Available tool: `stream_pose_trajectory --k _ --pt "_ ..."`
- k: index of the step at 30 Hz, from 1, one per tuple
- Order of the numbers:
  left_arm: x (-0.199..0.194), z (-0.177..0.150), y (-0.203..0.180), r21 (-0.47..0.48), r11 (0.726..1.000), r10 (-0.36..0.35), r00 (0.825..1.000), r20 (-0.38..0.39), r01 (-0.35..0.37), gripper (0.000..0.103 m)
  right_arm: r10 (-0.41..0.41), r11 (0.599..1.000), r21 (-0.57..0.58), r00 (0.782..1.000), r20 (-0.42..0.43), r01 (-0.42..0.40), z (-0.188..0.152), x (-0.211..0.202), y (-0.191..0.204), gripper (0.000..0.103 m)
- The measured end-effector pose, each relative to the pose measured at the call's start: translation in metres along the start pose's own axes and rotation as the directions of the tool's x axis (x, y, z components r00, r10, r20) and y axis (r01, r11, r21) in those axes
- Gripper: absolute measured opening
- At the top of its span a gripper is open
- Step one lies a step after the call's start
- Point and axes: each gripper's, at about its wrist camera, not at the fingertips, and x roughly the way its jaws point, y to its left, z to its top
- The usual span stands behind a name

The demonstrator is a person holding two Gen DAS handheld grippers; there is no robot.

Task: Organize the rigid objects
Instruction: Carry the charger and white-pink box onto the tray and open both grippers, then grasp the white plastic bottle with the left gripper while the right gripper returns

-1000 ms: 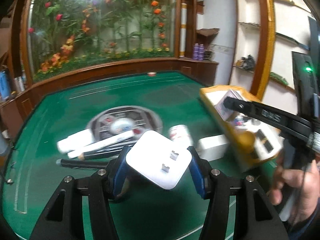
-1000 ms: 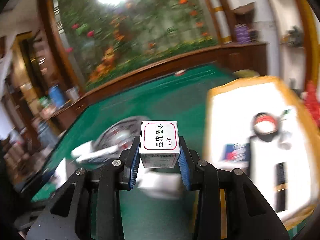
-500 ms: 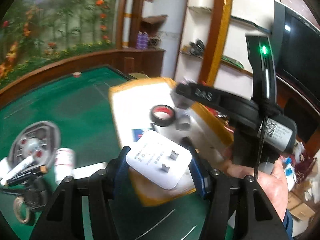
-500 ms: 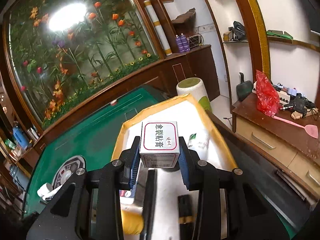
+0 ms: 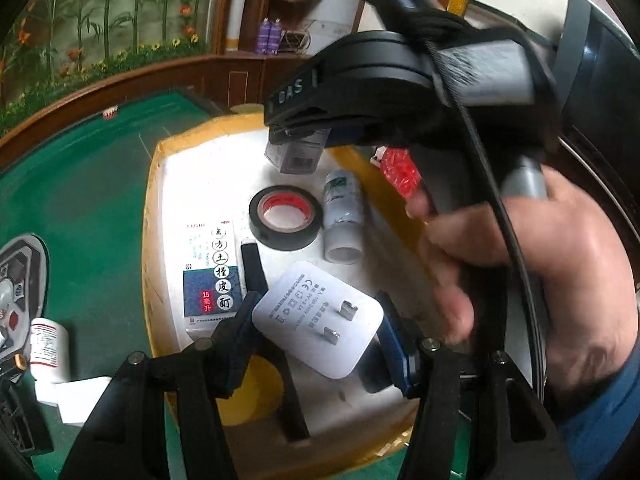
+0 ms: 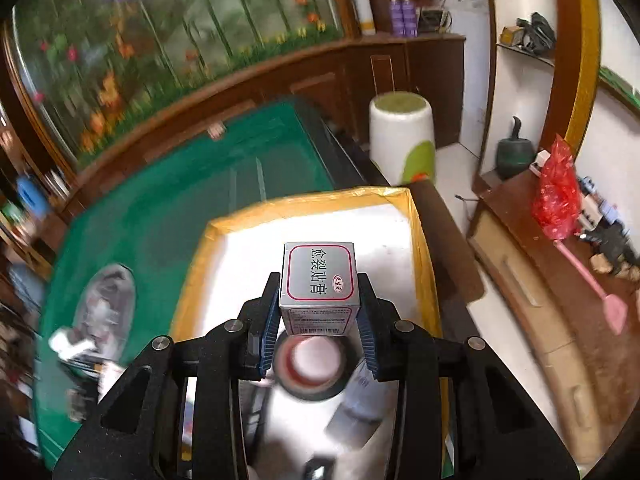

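My left gripper (image 5: 318,326) is shut on a white plug charger (image 5: 316,316), prongs facing the camera, low over the near part of the yellow-rimmed white tray (image 5: 154,208). In the tray lie a black tape roll (image 5: 285,222), a white bottle (image 5: 342,216), a flat medicine box (image 5: 210,276) and a black stick (image 5: 252,260). My right gripper (image 6: 319,312) is shut on a small silver box (image 6: 318,280) with red-framed print, held above the tape roll (image 6: 312,364) and the tray (image 6: 312,200). The left wrist view shows that right gripper (image 5: 316,128) with its box (image 5: 298,152) over the tray's far end.
A hand (image 5: 520,264) holds the right gripper close beside my left one. The green felt table (image 5: 80,184) has a round centre panel (image 5: 16,280), a small white bottle (image 5: 46,344) and a white box (image 5: 76,396) at left. A white stool (image 6: 400,136) and a cabinet with a red bag (image 6: 556,196) stand beyond the table.
Both grippers have swung right from over the green felt to above the tray, each still carrying its item. The right gripper now sits close in front of the left camera.
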Motion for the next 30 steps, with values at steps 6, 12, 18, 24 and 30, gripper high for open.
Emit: stream_pose_trajectory --k 6,12,18,24,30 --pt "0.011 -0.001 0.005 -0.013 1.0 0.003 1.0 -0.021 -0.004 0.058 0.007 1.0 0.019 0.997 -0.073 -0.005 0.005 0.031 -0.009 0.035" --pt "0.005 -0.01 -0.004 -0.004 1.0 -0.023 1.0 -0.007 0.023 0.079 -0.016 1.0 0.017 0.999 0.032 0.016 0.004 0.021 -0.005 0.065" --pt "-0.006 -0.012 -0.011 -0.003 0.999 -0.032 0.999 0.001 0.032 0.079 -0.012 0.999 0.045 0.995 0.1 0.007 0.002 -0.008 -0.008 0.065" --pt "-0.028 -0.009 -0.01 0.001 0.999 -0.037 0.998 0.044 0.036 0.079 0.042 0.993 0.103 0.98 0.197 -0.063 -0.02 -0.052 -0.005 0.065" --pt "-0.057 -0.014 0.004 -0.035 0.998 -0.046 0.995 0.084 0.049 0.079 0.062 0.981 0.158 0.957 0.282 -0.11 -0.041 -0.087 -0.002 0.065"
